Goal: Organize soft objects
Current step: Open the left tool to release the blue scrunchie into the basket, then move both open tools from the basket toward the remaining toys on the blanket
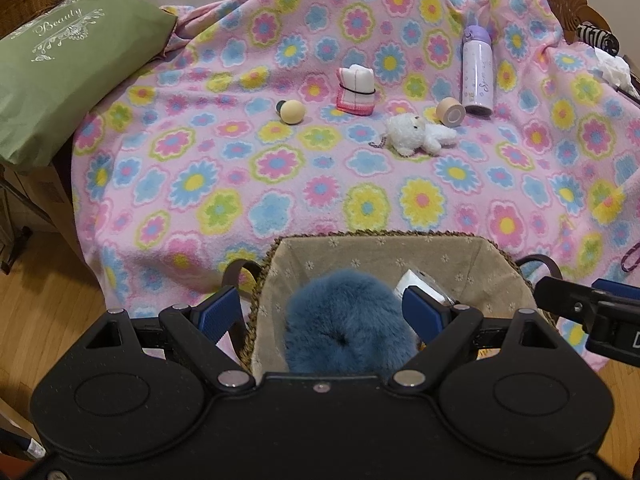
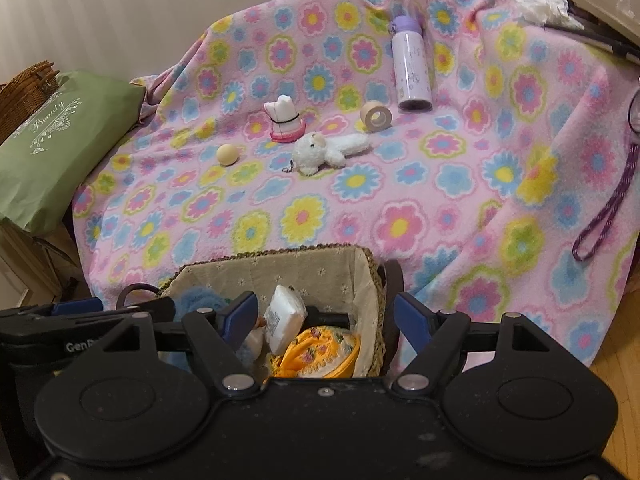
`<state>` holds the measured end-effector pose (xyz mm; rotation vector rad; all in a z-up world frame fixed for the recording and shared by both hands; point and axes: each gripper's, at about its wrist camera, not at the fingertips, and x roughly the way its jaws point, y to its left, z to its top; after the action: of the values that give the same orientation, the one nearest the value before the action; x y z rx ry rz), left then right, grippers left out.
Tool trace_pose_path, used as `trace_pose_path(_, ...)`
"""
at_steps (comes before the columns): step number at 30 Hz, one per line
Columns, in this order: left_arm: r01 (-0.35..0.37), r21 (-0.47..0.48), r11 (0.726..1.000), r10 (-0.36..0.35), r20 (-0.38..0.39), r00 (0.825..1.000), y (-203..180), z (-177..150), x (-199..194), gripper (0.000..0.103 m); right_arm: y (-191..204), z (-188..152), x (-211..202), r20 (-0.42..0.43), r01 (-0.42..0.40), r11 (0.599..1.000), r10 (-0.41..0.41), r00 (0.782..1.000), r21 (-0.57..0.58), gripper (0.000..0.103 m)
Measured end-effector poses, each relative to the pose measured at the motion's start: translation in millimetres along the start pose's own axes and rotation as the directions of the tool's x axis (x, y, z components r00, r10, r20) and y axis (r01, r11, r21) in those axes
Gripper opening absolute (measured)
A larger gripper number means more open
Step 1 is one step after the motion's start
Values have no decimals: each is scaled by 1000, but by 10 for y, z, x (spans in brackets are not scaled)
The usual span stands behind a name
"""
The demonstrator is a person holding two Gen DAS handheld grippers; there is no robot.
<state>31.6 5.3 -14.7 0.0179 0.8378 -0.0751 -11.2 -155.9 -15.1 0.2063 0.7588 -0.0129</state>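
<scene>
Left wrist view: the left tool [image 1: 318,312] hangs with its blue-padded fingers [image 1: 218,312] spread wide and holding nothing; it is poised over the lined wicker basket [image 1: 376,252], which sits at the near edge of the flowered pink blanket [image 1: 224,168]; inside the basket, between the fingers, lies a fluffy blue pom-pom [image 1: 344,328], with a white packet [image 1: 420,284] against its right side; the tip of the right tool [image 1: 592,300] shows just right of the basket.

Beyond the basket, well apart from it on the blanket, a white plush animal [image 1: 418,134] lies on its side; just behind the plush stands a wooden spool [image 1: 450,112], and beside that a lilac bottle [image 1: 477,72] stands upright; left of the plush sits a small folded cloth bundle [image 1: 356,88] bound with a black band, and further left a wooden ball [image 1: 292,111]; a green bag [image 1: 68,80] printed "Beauty" rests off the blanket's left edge.

Right wrist view: the right tool [image 2: 324,318] is likewise open and empty, straddling the basket's right wall; within the basket a yellow flowered cloth [image 2: 316,354] lies under the white packet; a purple cord [image 2: 608,208] trails on the blanket, far right of the basket.
</scene>
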Motion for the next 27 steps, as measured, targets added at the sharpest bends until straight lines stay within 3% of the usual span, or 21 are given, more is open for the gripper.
trace_pose_path(12,-20,24,1000,20,11,1000,137,444,249,85,-44,518,259,54,22,999,-20,998,-29,82)
trace_pose_path(27,-56,58,997,57,-14,998,227,996,966,85,-173,1154,1116,-2,44,996,-44,999,-72,89)
